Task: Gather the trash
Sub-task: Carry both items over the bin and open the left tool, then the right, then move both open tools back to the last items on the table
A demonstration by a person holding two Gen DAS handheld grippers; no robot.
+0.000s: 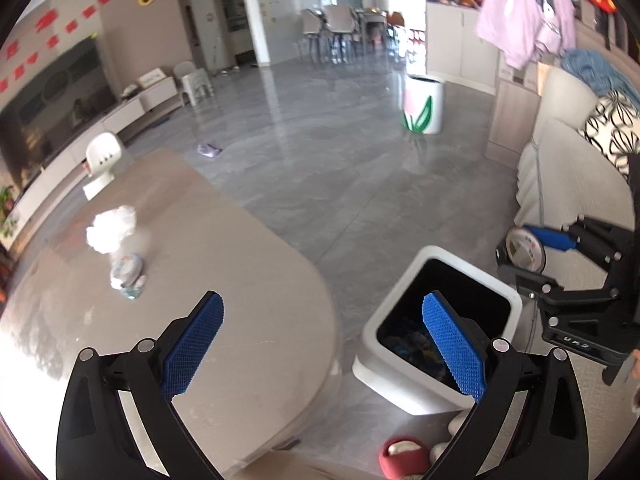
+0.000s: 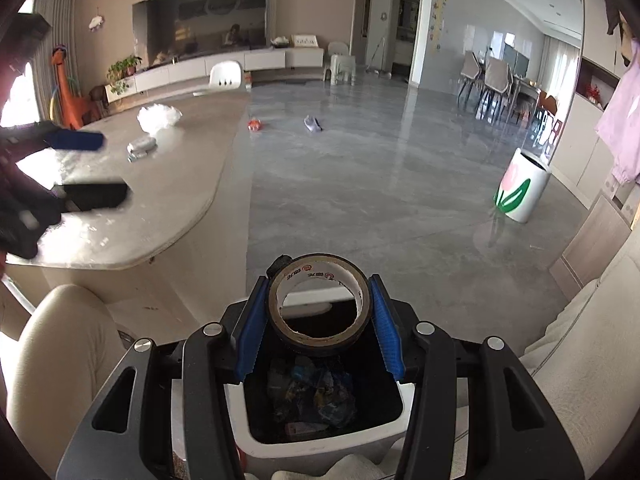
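The right hand-held gripper (image 2: 320, 320) hangs directly over the open trash bin (image 2: 256, 446), a roll of tape (image 2: 320, 306) sitting between its blue pads, which stand at or just off the roll's sides, so the step in hand looks like the drop itself; the bin already holds crumpled wrappers at the bottom. The next move seems to call only for spreading the jaws enough that the roll falls clear through the mouth, and the ring lies well inside the rim, so little should catch it. The left hand-held gripper (image 1: 320, 344) is spread wide and carries nothing, poised between the bench (image 1: 260, 320) edge and the bin. Further along the bench lie the remaining pieces: a crumpled bottle (image 1: 127, 270) and, just beyond it, a wad of white tissue (image 1: 112, 230), both within easy reach and with nothing in front of them. Slippers (image 1: 404, 454) rest on the floor beside the bin. Farther off, a purple scrap (image 1: 209, 151) lies on the grey floor, and a white bin painted with a tulip (image 1: 423, 106) stands near the cabinets
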